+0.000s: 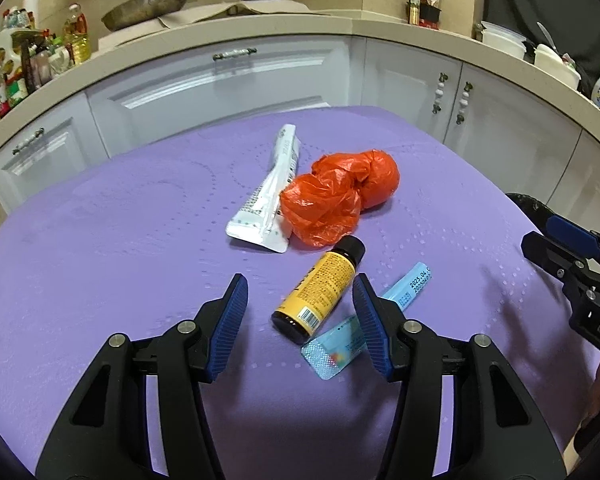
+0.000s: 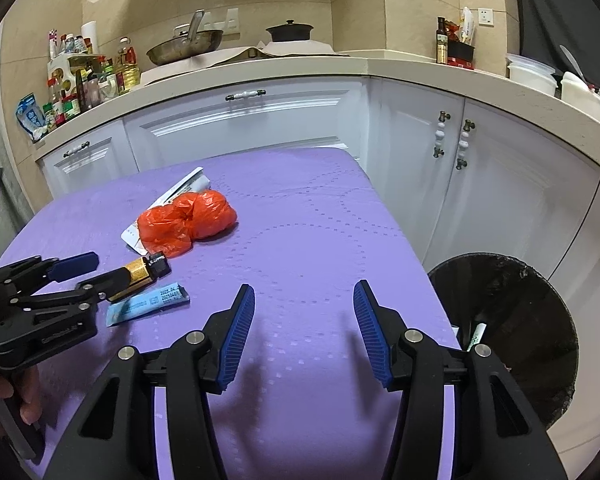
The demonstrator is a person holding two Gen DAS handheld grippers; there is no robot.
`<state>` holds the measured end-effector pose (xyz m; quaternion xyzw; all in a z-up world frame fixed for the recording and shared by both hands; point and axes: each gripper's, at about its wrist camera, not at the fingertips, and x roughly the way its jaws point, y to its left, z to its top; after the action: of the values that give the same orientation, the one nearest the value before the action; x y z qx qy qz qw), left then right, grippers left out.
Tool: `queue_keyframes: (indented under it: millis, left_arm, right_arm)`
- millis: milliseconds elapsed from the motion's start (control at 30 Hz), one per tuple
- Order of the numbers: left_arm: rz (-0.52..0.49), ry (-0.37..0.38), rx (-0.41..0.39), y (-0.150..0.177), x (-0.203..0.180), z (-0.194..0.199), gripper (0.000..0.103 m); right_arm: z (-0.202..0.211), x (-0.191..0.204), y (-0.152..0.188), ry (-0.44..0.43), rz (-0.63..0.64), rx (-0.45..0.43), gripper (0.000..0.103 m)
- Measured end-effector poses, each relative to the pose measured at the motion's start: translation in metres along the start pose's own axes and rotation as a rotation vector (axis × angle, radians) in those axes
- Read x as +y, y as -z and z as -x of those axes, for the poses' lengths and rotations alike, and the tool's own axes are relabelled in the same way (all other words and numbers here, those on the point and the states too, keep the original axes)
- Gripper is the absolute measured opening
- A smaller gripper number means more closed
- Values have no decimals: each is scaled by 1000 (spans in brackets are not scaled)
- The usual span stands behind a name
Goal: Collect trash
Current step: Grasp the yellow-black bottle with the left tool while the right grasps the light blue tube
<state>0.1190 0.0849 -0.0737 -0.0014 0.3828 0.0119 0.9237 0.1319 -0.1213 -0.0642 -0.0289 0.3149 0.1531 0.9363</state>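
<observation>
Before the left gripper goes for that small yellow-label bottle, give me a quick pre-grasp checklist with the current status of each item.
1. Left gripper open, nothing between its fingers: ok.
2. Yellow-label bottle in view and lying flat on the purple table cover: ok.
3. Bottle centred between the left fingers: not ok, it lies ahead and nearer the right-hand finger.
4. Neighbours clear: not ok, the blue packet lies right beside the bottle and partly under that finger, and the orange bag sits at the cap.
5. Right gripper open, empty and off to the side: ok.
6. Trash bin open beside the table: ok.
</observation>
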Motion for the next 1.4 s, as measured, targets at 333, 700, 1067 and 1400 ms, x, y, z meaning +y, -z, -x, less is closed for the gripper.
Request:
queue_keyframes:
  millis: [333, 700, 1067, 1400]
  left_arm:
    - [-32, 19, 20, 4, -3, -3, 23]
    - [-34, 42, 18, 18, -4, 15, 22]
    - [-26, 54, 9, 32, -7, 35, 21]
    - [33, -30, -11, 48, 27, 64, 21]
  right_arm:
    - [-3, 11, 0, -26, 19, 6, 52]
    - [-3, 24, 3, -44, 41, 16, 52]
    - [3, 37, 10, -66, 66, 26, 52]
    - [0, 55, 17, -125, 91, 63, 52]
